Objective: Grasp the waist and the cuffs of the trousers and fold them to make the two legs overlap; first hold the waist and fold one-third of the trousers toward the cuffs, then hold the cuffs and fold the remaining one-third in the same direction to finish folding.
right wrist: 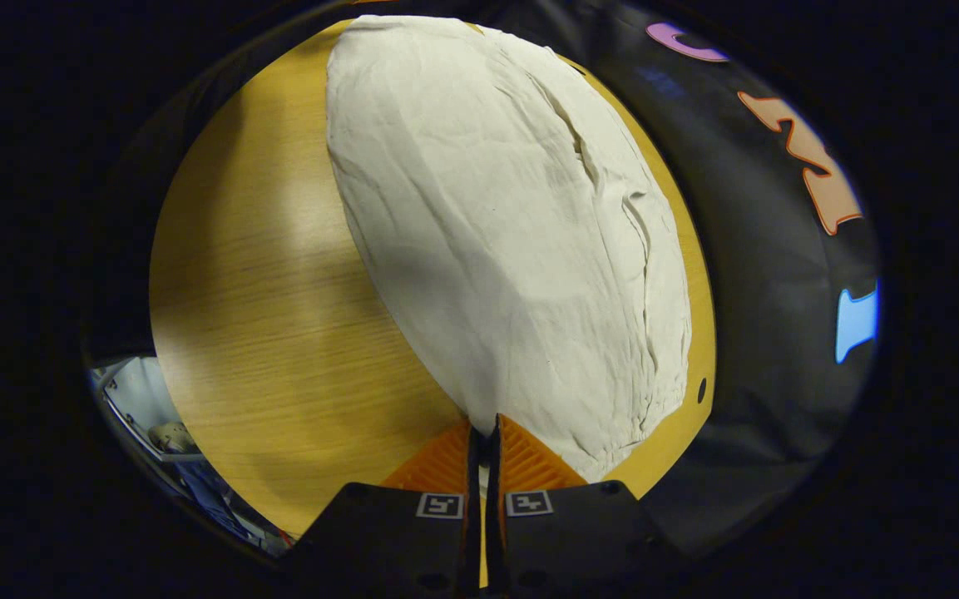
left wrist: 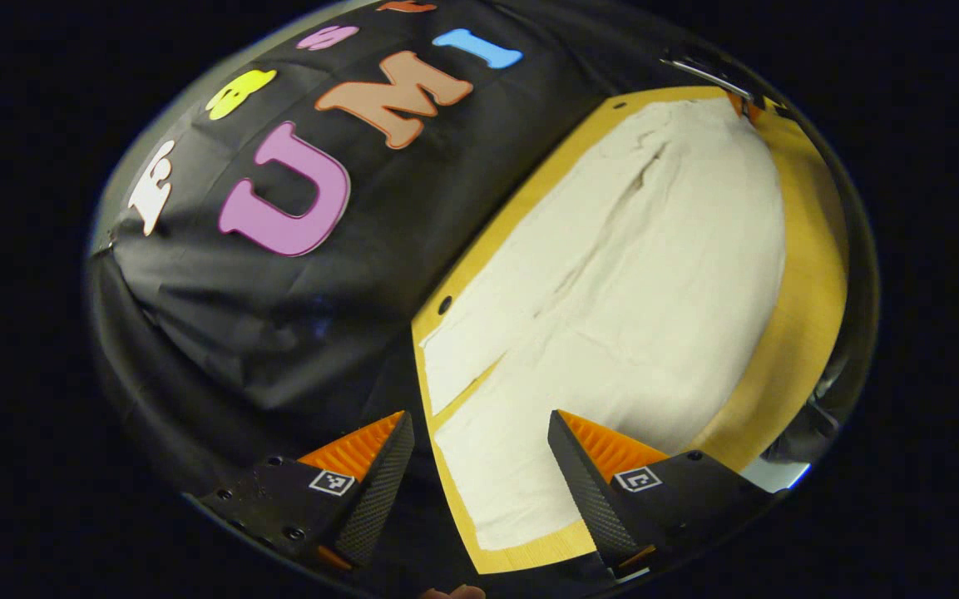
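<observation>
Cream trousers [left wrist: 637, 274] lie flat on a wooden table [left wrist: 812, 274]. Their two legs part at a narrow slit close to my left gripper [left wrist: 479, 428]. That gripper is open and hovers over the cuff end; one finger is above the cloth, the other beyond the table's edge. At the far end of the trousers an orange bit of the other gripper [left wrist: 741, 104] shows. In the right gripper view the trousers [right wrist: 496, 225] stretch away from my right gripper [right wrist: 484, 428], which is shut on their near edge at the waist end, a thin strip of cloth between its fingers.
The black cloth wall [left wrist: 279, 316] hangs right along one long side of the table. A small hole [right wrist: 701, 389] is near that table edge. Bare wood [right wrist: 263, 274] runs beside the trousers, and clutter [right wrist: 155, 416] lies below, past the table's corner.
</observation>
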Action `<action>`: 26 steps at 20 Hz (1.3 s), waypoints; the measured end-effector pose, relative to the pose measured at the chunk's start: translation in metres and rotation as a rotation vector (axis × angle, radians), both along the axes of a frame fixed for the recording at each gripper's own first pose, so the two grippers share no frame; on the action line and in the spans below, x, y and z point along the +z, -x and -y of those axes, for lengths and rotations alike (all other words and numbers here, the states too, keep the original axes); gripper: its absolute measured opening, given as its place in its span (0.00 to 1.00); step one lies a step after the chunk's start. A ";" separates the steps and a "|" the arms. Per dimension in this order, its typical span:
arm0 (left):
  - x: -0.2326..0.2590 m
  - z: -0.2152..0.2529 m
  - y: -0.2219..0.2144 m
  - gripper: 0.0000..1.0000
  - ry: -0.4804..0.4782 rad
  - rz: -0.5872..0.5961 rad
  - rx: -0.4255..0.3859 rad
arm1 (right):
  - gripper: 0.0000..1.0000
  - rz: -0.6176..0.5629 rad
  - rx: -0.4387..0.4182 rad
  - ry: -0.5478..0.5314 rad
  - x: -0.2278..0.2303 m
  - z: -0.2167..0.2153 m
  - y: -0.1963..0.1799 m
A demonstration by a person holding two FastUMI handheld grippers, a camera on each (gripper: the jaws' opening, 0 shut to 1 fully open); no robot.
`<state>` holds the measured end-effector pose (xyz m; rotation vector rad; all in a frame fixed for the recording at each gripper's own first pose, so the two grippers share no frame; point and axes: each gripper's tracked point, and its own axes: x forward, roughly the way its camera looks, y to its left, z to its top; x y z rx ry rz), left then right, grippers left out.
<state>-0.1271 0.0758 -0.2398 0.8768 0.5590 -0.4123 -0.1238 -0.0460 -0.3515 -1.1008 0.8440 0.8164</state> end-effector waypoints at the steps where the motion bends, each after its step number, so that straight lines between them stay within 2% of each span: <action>1: -0.013 -0.005 0.007 0.97 -0.048 -0.040 -0.052 | 0.04 0.003 -0.007 0.003 0.000 0.000 0.000; 3: -0.041 -0.021 0.031 0.97 -0.126 -0.148 -0.142 | 0.00 -0.003 -0.026 -0.006 0.000 0.001 0.000; 4: -0.051 -0.029 0.039 0.97 -0.148 -0.190 -0.158 | 0.04 -0.001 -0.023 -0.005 0.000 0.001 0.000; 5: -0.063 -0.039 0.053 0.97 -0.188 -0.247 -0.197 | 0.04 0.003 -0.019 -0.003 -0.001 0.000 -0.001; 7: -0.073 -0.046 0.063 0.97 -0.239 -0.293 -0.246 | 0.04 0.009 -0.018 0.000 -0.001 0.000 -0.001; 8: -0.079 -0.052 0.061 0.97 -0.269 -0.312 -0.264 | 0.00 0.011 -0.022 0.001 -0.001 0.001 -0.001; 9: -0.083 -0.055 0.060 0.98 -0.286 -0.324 -0.263 | 0.00 0.013 -0.024 0.003 -0.001 0.000 -0.002; 10: -0.086 -0.058 0.058 0.97 -0.290 -0.336 -0.262 | 0.04 0.014 -0.025 0.004 -0.002 0.001 -0.002; 12: -0.095 -0.060 0.056 0.98 -0.310 -0.375 -0.289 | 0.04 0.012 -0.031 0.002 -0.001 0.001 -0.002; 13: -0.097 -0.059 0.047 0.93 -0.335 -0.375 -0.307 | 0.04 0.014 -0.035 0.000 -0.001 0.000 -0.002; 15: -0.103 -0.061 0.035 0.92 -0.343 -0.393 -0.297 | 0.04 0.016 -0.036 -0.002 -0.001 0.000 -0.003; 16: -0.107 -0.060 0.030 0.88 -0.340 -0.403 -0.296 | 0.04 0.017 -0.036 -0.003 -0.002 0.000 -0.004; 19: -0.121 -0.062 0.029 0.31 -0.352 -0.484 -0.253 | 0.04 0.013 -0.041 -0.005 -0.002 -0.001 -0.004; 20: -0.123 -0.062 0.031 0.19 -0.350 -0.498 -0.239 | 0.04 0.014 -0.040 -0.005 -0.002 -0.001 -0.004; 21: -0.124 -0.062 0.031 0.13 -0.351 -0.502 -0.234 | 0.04 0.013 -0.041 -0.007 -0.002 0.000 -0.004; 22: -0.123 -0.061 0.029 0.03 -0.357 -0.490 -0.236 | 0.04 0.011 -0.044 -0.010 -0.001 -0.001 -0.005; 24: -0.125 -0.063 0.028 0.00 -0.354 -0.483 -0.215 | 0.04 0.014 -0.051 -0.024 -0.002 0.000 -0.008; 26: -0.122 -0.062 0.035 0.00 -0.300 -0.571 -0.159 | 0.04 0.019 -0.071 -0.037 0.002 0.001 -0.011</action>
